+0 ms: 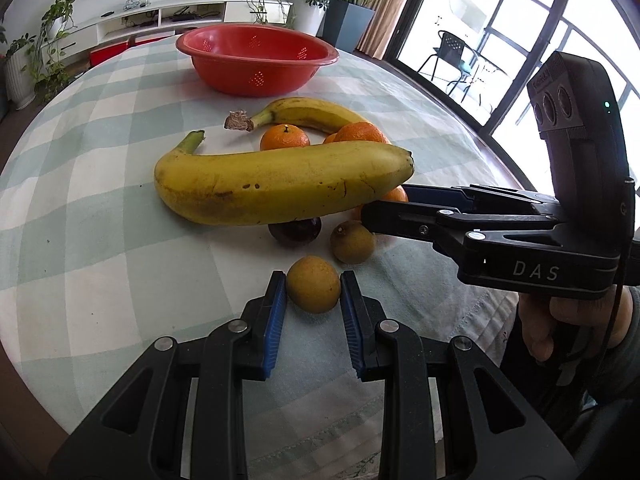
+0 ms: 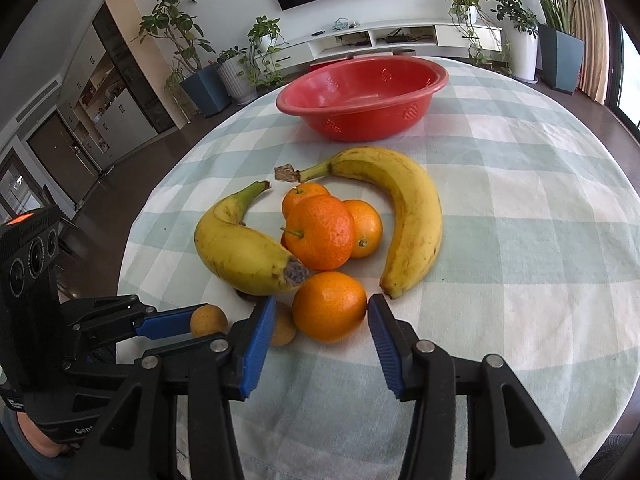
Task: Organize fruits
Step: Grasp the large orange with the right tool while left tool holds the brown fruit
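Behind fruit pile, red colander; near banana blocks dark fruit.

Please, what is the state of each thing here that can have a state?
Left gripper: shut on a small brown fruit.
Right gripper: open, jaws around an orange.
Red basket: upright, no fruit visible inside.
Near banana: unpeeled, resting on a dark fruit.
Far banana: unpeeled, lying on the tablecloth.
Other oranges: whole, heaped between the bananas.
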### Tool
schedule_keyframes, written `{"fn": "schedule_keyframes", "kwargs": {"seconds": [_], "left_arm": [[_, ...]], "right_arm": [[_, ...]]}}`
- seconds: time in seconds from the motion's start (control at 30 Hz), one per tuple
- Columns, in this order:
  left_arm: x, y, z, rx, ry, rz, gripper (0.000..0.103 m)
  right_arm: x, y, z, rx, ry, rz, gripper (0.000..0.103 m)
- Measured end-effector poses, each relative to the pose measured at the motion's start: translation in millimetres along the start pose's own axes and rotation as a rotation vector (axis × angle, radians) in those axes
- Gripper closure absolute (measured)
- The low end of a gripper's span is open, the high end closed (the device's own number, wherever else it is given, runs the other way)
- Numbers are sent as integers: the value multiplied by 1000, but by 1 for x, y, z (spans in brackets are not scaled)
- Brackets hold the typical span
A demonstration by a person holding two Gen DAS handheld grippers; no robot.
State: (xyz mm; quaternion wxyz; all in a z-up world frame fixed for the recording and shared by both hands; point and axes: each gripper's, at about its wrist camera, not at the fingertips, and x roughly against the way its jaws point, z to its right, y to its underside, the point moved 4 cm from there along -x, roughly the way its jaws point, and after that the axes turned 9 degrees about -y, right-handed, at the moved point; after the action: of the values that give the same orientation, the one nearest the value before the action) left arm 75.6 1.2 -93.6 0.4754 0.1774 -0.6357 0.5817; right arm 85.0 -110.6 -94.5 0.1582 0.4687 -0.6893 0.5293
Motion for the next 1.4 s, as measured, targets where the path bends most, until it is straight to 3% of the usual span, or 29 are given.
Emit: {"fn": "schedule_keyframes", "kwargs": {"seconds": [0.17,0.43,0.63,0.7,1.4], "left_arm": [[0,0,0,0,-2,5,78],[1,0,0,2,-6,10,78],[1,-1,0,0,-7,10,78],[1,1,0,-2,-9,9,78],[3,5,6,-12,-10,8,78]], "right_arm": [[-1,-2,5,-27,-8,-15,50],[-3,2,22,-207,-129,-36,53],[-6,-3,18,-190,-111,-44,55],[-9,-3,18,-194,-122,-55,60],[22,22,36,-220,-113,-46,61]]}}
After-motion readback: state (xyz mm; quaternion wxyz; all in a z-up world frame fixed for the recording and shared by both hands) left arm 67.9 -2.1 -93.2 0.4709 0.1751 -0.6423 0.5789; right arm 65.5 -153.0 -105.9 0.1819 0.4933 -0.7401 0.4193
